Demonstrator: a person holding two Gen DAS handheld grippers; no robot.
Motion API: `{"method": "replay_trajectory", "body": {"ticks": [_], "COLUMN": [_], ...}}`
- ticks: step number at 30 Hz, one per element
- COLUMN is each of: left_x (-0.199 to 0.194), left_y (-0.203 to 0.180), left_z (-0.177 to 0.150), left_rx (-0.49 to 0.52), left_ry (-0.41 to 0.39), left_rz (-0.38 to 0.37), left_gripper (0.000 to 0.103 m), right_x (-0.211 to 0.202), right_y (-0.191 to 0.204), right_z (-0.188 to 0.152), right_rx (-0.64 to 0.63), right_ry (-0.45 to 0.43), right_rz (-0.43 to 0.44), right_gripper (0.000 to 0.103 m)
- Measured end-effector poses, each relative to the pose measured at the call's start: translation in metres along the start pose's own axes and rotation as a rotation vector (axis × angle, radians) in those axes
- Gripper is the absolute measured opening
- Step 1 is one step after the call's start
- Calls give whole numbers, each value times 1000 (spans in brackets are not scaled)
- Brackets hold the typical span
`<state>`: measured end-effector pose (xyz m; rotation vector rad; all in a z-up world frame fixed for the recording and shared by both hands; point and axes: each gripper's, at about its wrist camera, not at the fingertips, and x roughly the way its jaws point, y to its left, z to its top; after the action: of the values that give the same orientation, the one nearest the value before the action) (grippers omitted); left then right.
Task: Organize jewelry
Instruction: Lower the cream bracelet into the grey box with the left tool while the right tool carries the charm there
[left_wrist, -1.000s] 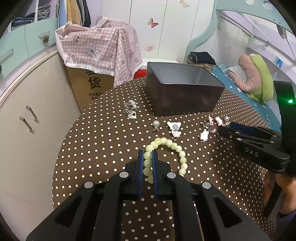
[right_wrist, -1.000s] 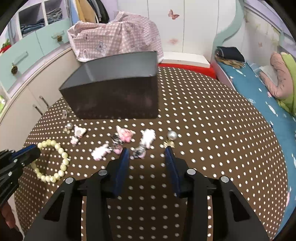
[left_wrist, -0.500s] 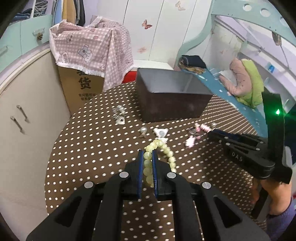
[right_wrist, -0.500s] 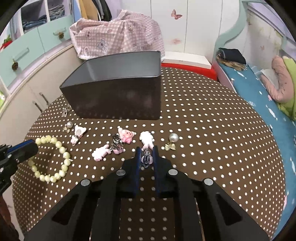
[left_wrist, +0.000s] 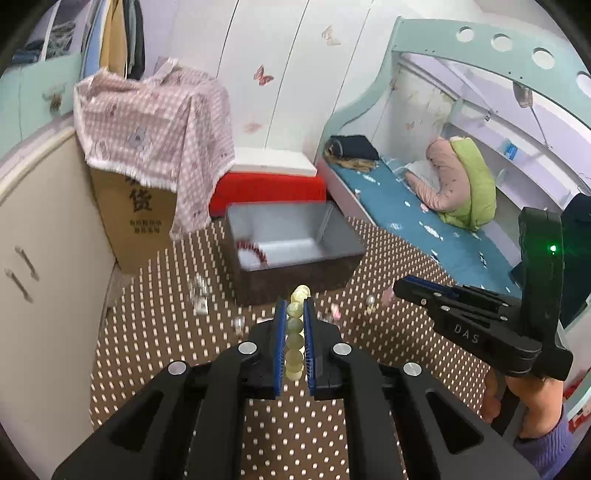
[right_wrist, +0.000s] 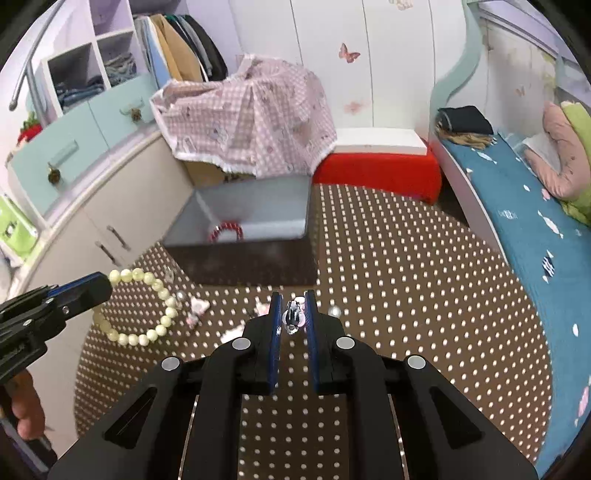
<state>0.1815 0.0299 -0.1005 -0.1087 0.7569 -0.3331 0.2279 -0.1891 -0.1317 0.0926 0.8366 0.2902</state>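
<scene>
Several trinkets (left_wrist: 332, 314) (blurred) lie behind left tongs (left_wrist: 294, 314).

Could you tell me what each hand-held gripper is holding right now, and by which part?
The left hand-held gripper pinches the pale green bead bracelet by one stretch of beads; the right hand-held gripper clamps a small silver charm at its fingertips.

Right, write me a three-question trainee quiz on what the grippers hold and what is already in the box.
1. True or false: the left gripper is shut on the pale bead bracelet.
2. What lies inside the dark box? A) red bead bracelet B) pearl earring C) nothing
3. Fill in: the right gripper grips a small ____ clip.

Key:
1. True; the bracelet hangs clear of the dotted tablecloth.
2. A, the red bead bracelet.
3. Silver; the silver clip sits between the jaws.
</scene>
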Motion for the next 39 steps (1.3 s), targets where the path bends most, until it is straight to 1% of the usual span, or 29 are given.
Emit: {"method": "replay_trajectory", "body": {"ticks": [5,8,12,17,22,28,33,39], "left_x": [-7,-3,11,39,70,85,87,86], "left_y": [-10,-13,-11,-6,2,10,15,17], "left_z": [29,47,71,86,84,73,70,71], "left_rx": [30,39,19,0,-18,-36,-57,-54], "left_ry": [-41,-47,-23,23,91,133,137,135], "left_rz": [2,4,-3,39,87,88,84,85], "left_gripper": [8,8,8,8,8,8,8,8], "right_x": [-7,-6,1,19,41,66,74,75], "right_y": [2,4,5,9,14,15,16,12], "right_z": [23,39,59,75,78,71,66,62], "right_rx": [4,13,38,61,63,76,83,87], "right_ry": [-26,-34,-30,-10,24,72,88,95], "right_rz": [18,30,55,74,69,68,66,66], "right_gripper": [13,13,13,13,13,13,13,13]}}
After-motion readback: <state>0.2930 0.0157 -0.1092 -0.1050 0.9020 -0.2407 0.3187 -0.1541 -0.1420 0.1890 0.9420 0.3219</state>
